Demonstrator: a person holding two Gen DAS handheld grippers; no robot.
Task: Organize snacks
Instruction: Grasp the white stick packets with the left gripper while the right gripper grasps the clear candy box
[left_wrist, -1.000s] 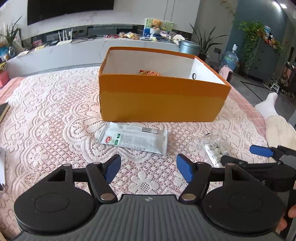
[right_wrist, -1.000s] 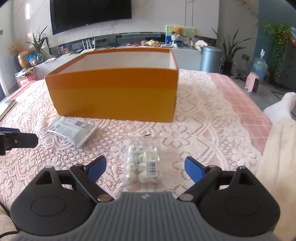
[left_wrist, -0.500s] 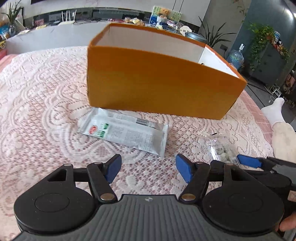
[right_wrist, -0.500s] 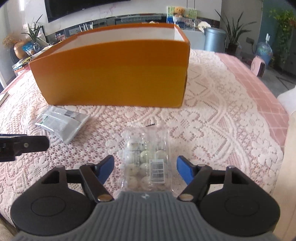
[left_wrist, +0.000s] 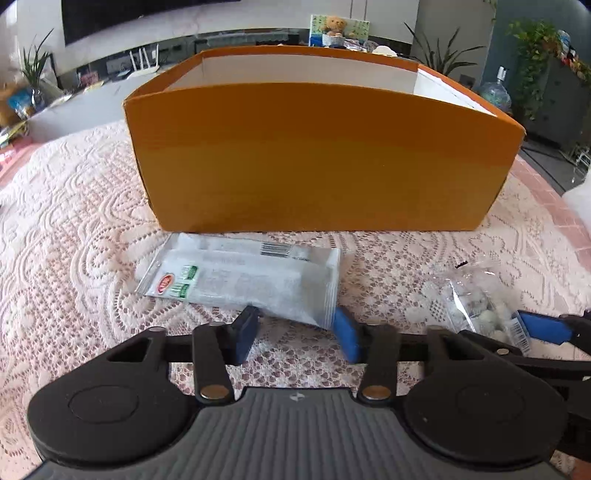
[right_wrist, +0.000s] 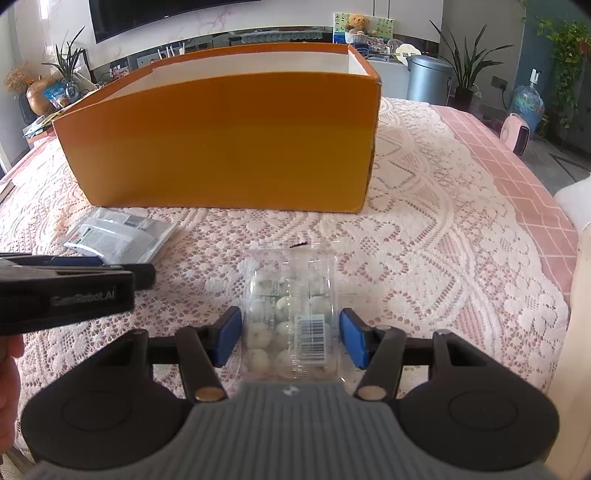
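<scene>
Right wrist | right claw (right_wrist: 290, 338) straddles clear snack pack (right_wrist: 291, 314), unclamped

One open-topped orange cardboard box (left_wrist: 321, 158) with white inner walls. Two snack packets on one pink lace tablecloth (left_wrist: 74, 229): one flat silver-white foil pouch (left_wrist: 240, 277) with a red-and-green label and a barcode, and one clear plastic pack of pale round sweets (right_wrist: 291, 317), whose exact number cannot be read through the wrapper. Two black handheld grippers with blue finger pads: left gripper (left_wrist: 295, 334), right gripper (right_wrist: 290, 341).
</scene>
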